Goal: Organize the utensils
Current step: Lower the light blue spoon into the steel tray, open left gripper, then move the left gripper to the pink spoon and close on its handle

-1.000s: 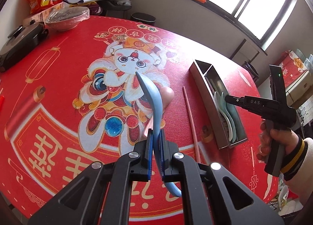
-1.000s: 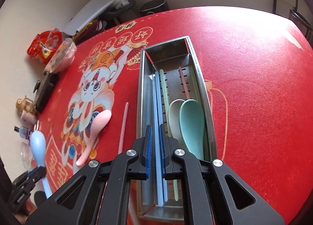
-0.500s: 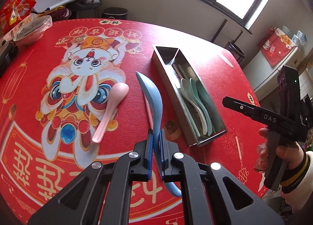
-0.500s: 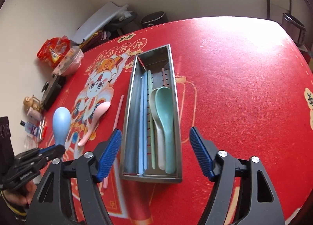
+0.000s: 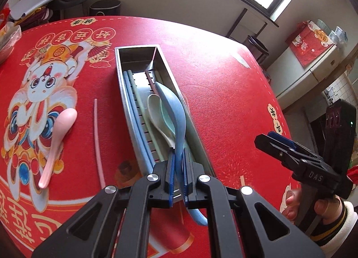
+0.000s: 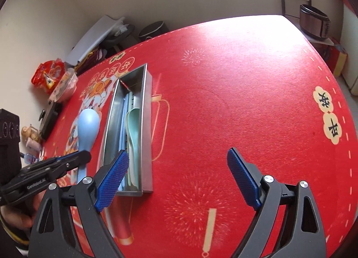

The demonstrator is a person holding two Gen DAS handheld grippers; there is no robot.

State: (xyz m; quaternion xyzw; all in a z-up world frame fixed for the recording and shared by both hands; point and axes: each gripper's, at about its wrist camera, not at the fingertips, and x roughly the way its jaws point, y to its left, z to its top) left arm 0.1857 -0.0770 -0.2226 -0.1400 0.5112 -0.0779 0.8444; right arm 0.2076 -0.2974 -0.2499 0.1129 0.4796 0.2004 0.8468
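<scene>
Carried across since a second ago: blue spoon [image 5: 176, 123], clamped by its handle in left claw [image 5: 177, 175], bowl now over steel tray [image 5: 137, 48] holding chopsticks and two pale spoons [image 5: 156, 112]. Right claw [image 6: 179, 181] just opened wide, nothing between jaws, over bare red desk [image 6: 246, 101] beside tray. Pink spoon [image 5: 57, 143] and pink chopstick [image 5: 97, 139] lying left of tray.

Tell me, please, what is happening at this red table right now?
A person is sorting utensils into a steel tray. The left tongs are shut on a blue spoon, holding it above the tray, which already contains two pale spoons and several chopsticks. The right tongs have just been opening and stand wide with nothing between them, off to the tray's side. A pink spoon and a pink chopstick lie on the tablecloth.
</scene>
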